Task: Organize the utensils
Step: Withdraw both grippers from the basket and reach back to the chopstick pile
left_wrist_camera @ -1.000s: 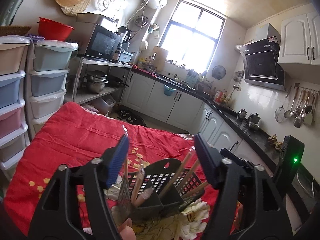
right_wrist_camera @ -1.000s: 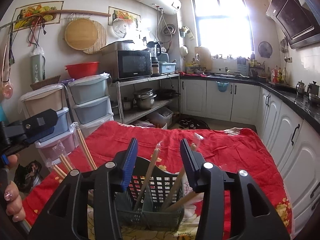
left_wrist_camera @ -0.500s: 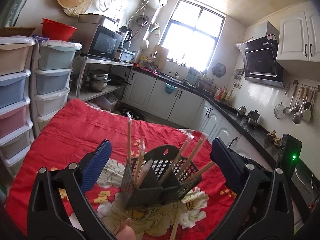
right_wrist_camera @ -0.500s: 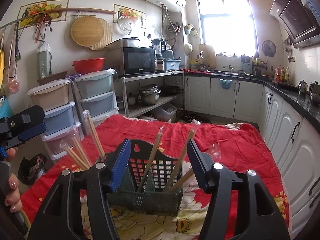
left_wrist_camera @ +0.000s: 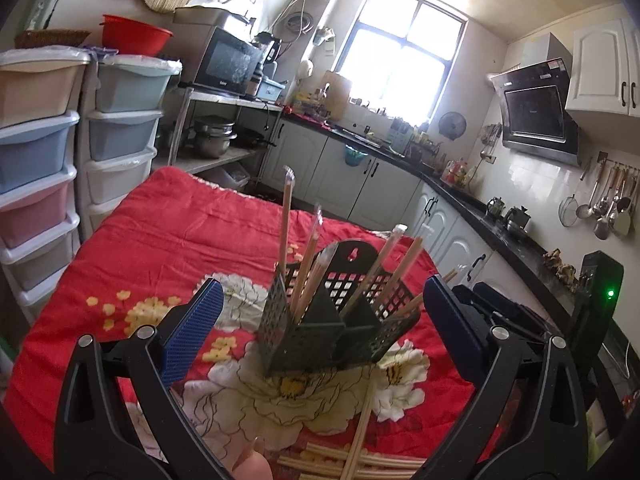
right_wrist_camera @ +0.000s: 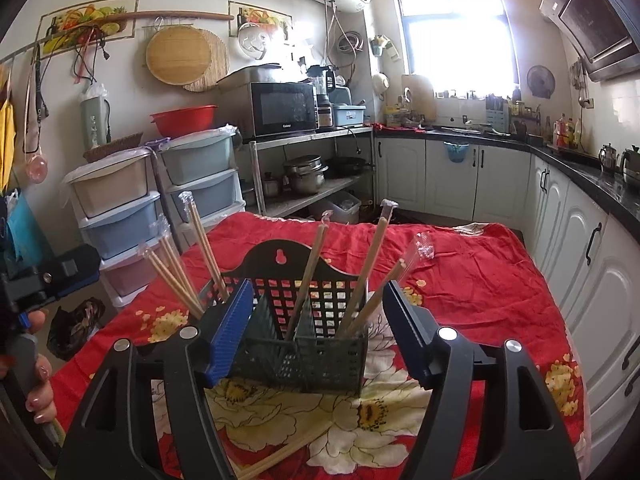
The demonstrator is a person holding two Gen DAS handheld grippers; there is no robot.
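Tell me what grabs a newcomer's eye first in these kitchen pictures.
A dark slotted utensil basket stands in the middle of the red flowered cloth, wrapped chopsticks sticking up from its compartments at angles. More chopsticks lie loose on the cloth at the near edge. Both blue-padded grippers frame the basket, left gripper wide open, right gripper opening, neither touching it.

Blown-out window [left_wrist_camera: 400, 60] glare, fisheye-warped edges

A dark green plastic utensil caddy [right_wrist_camera: 304, 344] with lattice walls and inner dividers stands upright between the right claw's [right_wrist_camera: 316, 332] opening pads, not touching them. Wrapped wooden chopsticks [right_wrist_camera: 308, 276] lean inside its compartments. More chopsticks [left_wrist_camera: 356, 456] lie flat just below the left claw [left_wrist_camera: 320, 336].
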